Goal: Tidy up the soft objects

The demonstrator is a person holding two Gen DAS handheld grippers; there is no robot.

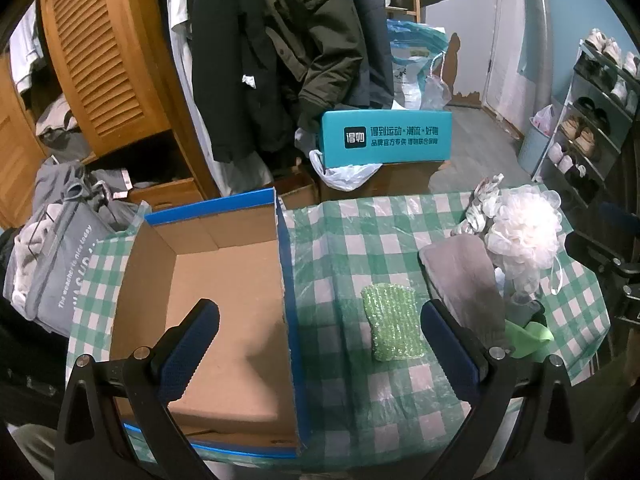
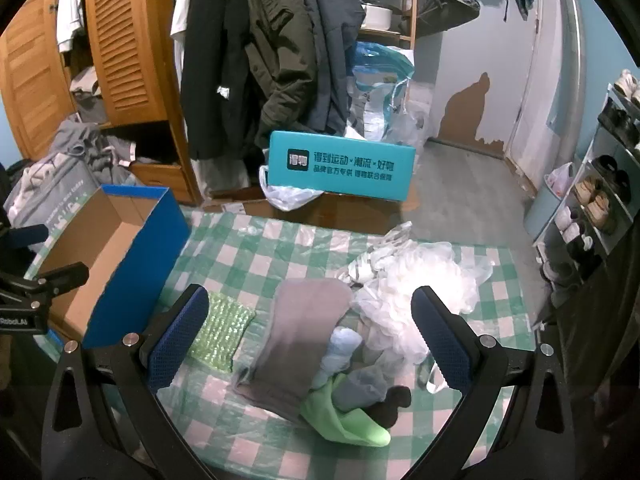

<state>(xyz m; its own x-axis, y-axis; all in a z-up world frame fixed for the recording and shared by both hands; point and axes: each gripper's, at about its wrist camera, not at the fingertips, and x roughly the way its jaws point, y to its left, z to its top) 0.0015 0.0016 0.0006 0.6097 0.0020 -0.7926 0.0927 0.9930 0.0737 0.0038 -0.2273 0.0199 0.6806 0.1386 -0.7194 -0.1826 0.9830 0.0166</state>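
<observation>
- Currently, left gripper (image 1: 320, 344) is hovering, jaws apart, over cardboard box (image 1: 224, 292) at 9 o'clock of green sponge (image 1: 394, 322).
- Right gripper (image 2: 320, 336) is hanging, jaws apart, above grey cloth (image 2: 300, 340); mesh puff (image 2: 404, 304) is lying at 2 o'clock.

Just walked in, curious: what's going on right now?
Left gripper, right gripper: fingers open, empty. Cardboard box empty; green scrubber, grey cloth, bath pouf on the table. Nothing in the way.

Both wrist views look steeply down over the worktop (image 1: 352, 248), close in. The left one faces the cardboard box (image 1: 224, 288), the right one the cloth pile (image 2: 344, 352). Both share the green sponge (image 1: 394, 322).
</observation>
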